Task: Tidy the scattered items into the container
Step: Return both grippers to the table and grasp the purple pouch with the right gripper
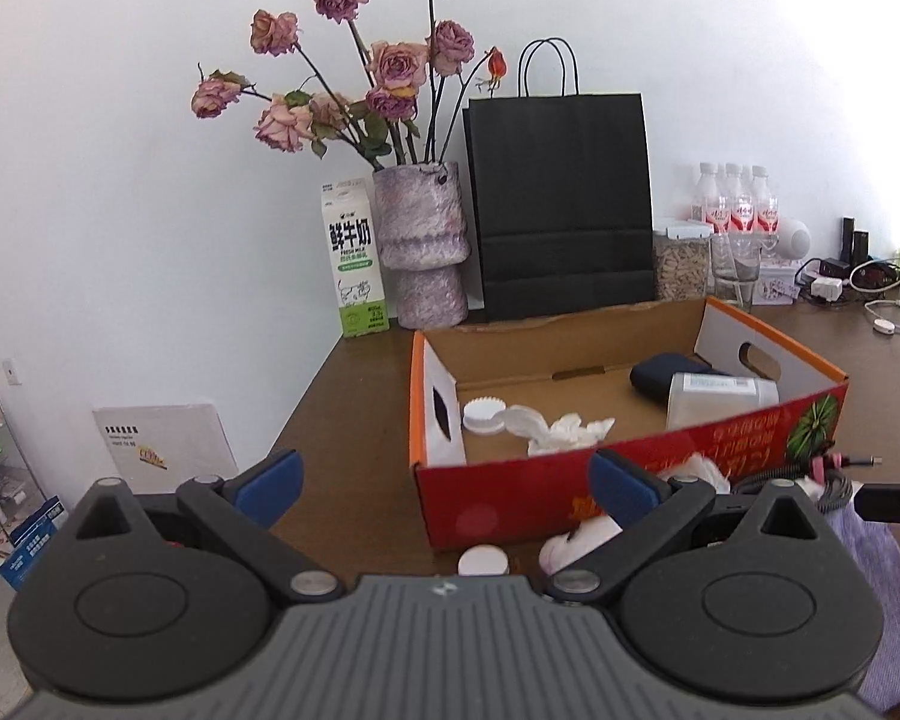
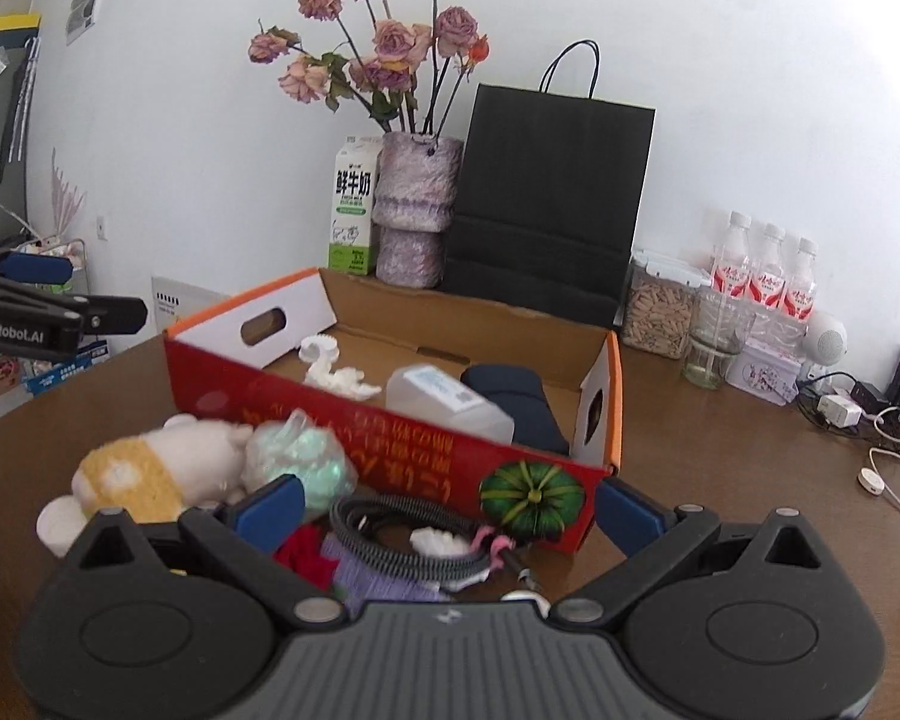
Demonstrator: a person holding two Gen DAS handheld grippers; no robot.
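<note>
Jaws of both the left gripper (image 1: 444,483) and right gripper (image 2: 447,504) gape wide, empty, before the cardboard box (image 2: 390,444).

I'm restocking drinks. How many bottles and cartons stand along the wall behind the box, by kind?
Red-labelled bottles: 3
Milk carton: 1
Total: 4
</note>
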